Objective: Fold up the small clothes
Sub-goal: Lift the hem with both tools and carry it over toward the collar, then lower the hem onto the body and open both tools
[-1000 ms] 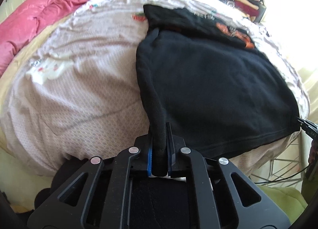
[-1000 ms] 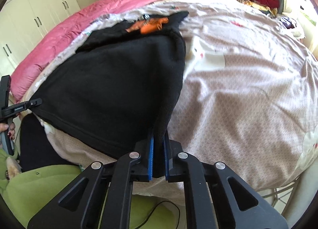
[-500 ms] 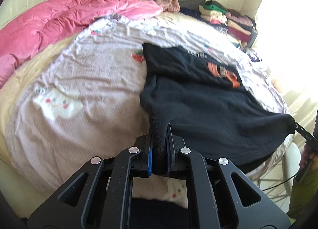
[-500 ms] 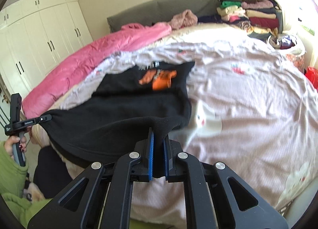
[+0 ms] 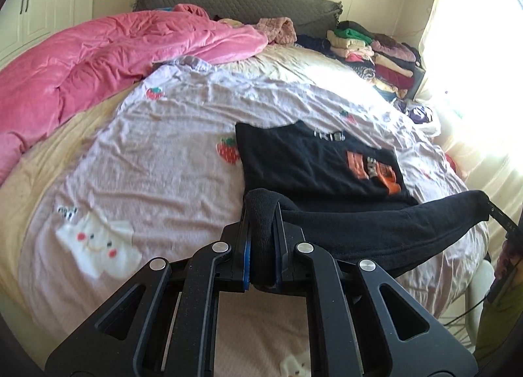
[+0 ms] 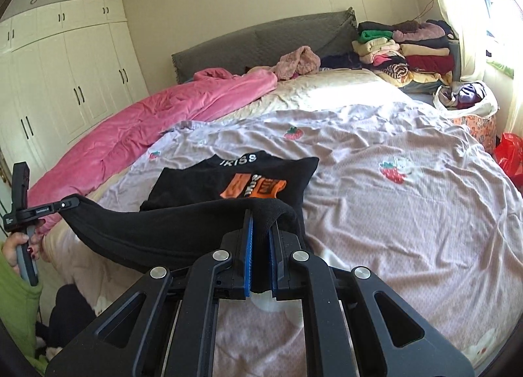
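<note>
A black garment with an orange print [image 5: 313,161] lies on the lilac strawberry-print sheet [image 5: 163,161], its printed upper part flat. Its lower hem is lifted off the bed and hangs stretched between both grippers. My left gripper [image 5: 261,218] is shut on one hem corner, with thick black cloth bunched between its blue pads. My right gripper [image 6: 260,225] is shut on the other corner of the garment [image 6: 228,181]. Each gripper shows in the other's view: the right gripper [image 5: 492,210] at the right edge, the left gripper [image 6: 68,204] at the left, held by a hand.
A pink quilt [image 5: 98,60] lies along the bed's left side below a grey headboard [image 6: 261,40]. Folded clothes [image 6: 405,50] are stacked at the far right corner, with a white bag [image 6: 464,96] beside them. White wardrobes [image 6: 65,83] line the left wall. A green sleeve [image 6: 16,285] is at lower left.
Both grippers have risen and tilted up, carrying the hem off the bed. The garment's lower half, flat on the sheet before, now hangs taut between them.
</note>
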Available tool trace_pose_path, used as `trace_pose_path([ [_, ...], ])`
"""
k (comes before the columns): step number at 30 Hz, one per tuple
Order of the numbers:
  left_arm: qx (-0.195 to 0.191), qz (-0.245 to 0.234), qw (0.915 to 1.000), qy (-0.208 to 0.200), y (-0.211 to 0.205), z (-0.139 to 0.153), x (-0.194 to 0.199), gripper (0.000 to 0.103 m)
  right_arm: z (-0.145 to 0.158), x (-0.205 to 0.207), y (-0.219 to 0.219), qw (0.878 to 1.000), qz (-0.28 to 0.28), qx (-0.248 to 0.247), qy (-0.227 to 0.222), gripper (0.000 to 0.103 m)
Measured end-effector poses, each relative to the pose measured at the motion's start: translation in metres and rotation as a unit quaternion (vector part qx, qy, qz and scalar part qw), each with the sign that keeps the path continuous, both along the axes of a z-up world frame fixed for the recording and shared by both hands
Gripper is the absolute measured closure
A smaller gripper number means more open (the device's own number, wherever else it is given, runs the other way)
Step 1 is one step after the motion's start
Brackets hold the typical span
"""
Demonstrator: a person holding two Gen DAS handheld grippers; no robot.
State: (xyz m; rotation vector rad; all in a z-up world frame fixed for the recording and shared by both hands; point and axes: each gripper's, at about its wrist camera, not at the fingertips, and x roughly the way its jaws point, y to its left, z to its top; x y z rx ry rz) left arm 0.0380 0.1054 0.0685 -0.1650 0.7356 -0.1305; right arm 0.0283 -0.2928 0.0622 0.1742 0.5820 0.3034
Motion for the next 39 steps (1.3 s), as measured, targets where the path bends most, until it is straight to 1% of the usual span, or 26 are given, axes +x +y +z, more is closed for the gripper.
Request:
trace_pose_path([
  [3,0.0,0.004,0.9999,-0.009,0.0,0.006,0.013,0.099,0.004,0.012,0.001,1.0,-0.005,0.0,-0.005,0.096],
  [9,-0.005,0.007,0.9999,-0.012,0.002,0.012,0.035,0.099,0.011,0.035,0.002,1.0,-0.011,-0.005,-0.014,0.096],
  [15,-0.011,0.014,0.9997,-0.014,0.004,0.015,0.058,0.099,0.011,0.054,0.004,1.0,-0.017,-0.004,-0.016,0.096],
  [26,-0.017,0.02,0.9996,-0.011,0.003,0.007,0.102,0.099,0.004,0.098,0.0,0.999,-0.041,-0.005,-0.008,0.096],
  [32,-0.005,0.024,0.9997,-0.005,-0.001,-0.001,0.125,0.099,0.0,0.12,0.001,0.999,-0.046,-0.006,-0.001,0.096],
  [39,-0.007,0.026,0.9996,0.004,0.0,-0.013,0.147,0.099,-0.011,0.145,-0.001,0.998,-0.056,-0.012,0.014,0.096],
])
